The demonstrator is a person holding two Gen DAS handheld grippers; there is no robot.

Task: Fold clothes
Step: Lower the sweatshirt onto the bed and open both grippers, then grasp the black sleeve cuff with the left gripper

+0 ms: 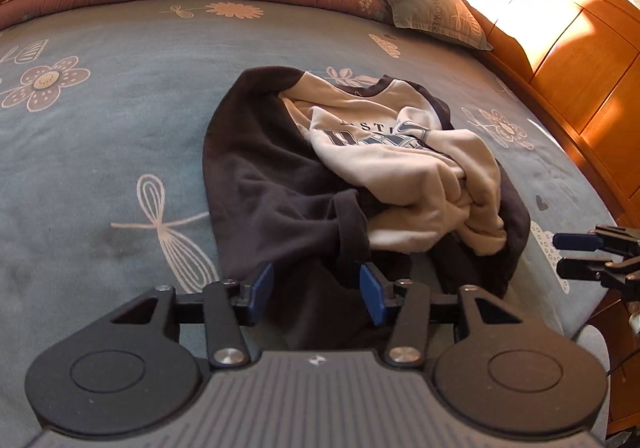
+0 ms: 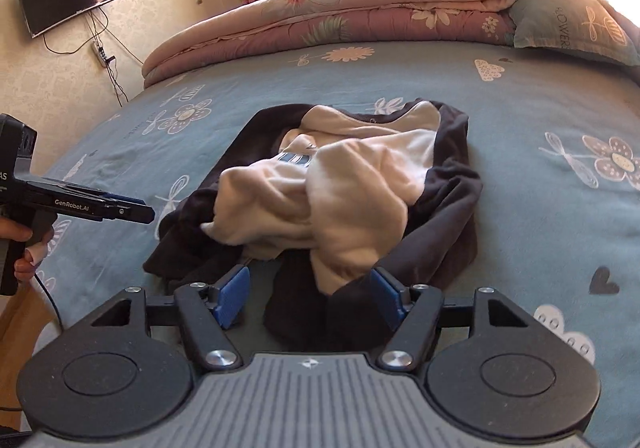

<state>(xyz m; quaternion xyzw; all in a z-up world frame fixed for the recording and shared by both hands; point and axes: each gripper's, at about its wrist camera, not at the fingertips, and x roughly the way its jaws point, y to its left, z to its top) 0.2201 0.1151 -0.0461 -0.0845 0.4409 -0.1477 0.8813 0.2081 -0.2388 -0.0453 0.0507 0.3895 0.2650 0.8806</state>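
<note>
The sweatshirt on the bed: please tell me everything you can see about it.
The sweatshirt has a cream body with a dark blue print and dark brown sleeves and collar. The fabric looks soft and fleecy. It lies crumpled in a loose heap, the cream part bunched over the dark parts, on the blue flowered bedsheet. Only the sheet touches it; neither gripper holds it.

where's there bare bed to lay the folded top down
Bare sheet lies on both sides of the crumpled sweatshirt: toward the pillow, and on the other side, toward the TV wall. A bare strip also runs between sweatshirt and rolled quilt. Near edge is crowded: both open grippers.
</note>
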